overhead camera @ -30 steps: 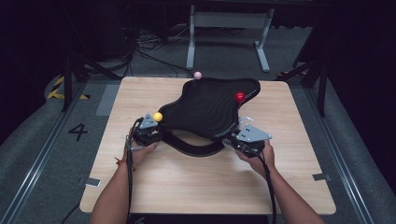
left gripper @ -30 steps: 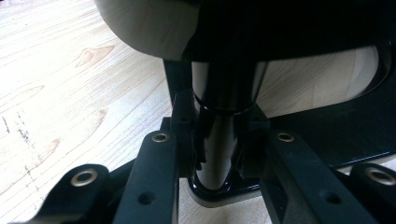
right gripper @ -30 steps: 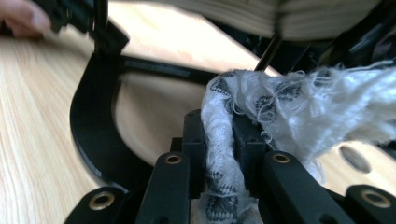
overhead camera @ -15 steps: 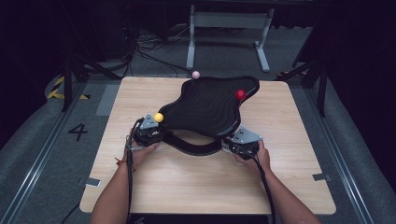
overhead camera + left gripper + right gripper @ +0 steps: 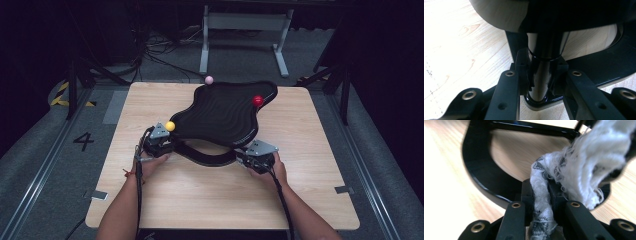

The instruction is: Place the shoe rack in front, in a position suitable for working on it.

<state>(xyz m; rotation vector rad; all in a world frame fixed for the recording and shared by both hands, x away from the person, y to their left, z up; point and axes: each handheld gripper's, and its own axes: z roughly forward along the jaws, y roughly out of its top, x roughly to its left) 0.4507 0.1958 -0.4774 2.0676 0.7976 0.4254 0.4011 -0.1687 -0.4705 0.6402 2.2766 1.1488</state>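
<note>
Both hand-held grippers, left (image 5: pixel 159 142) & right (image 5: pixel 256 156), pinch the glossy black wavy tray (image 5: pixel 220 112); uneven tilt could roll the small red ball (image 5: pixel 257 100) off onto the wooden worktop (image 5: pixel 200 195).

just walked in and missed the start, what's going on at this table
A person is working a black stand with a wavy black tray on a wooden table, with tongs in each hand. The left tongs are shut on a glossy black post of the stand. The right tongs are shut on a white patterned cloth at the stand's right end. Yellow, pink and red balls sit at the tray's tips.
</note>
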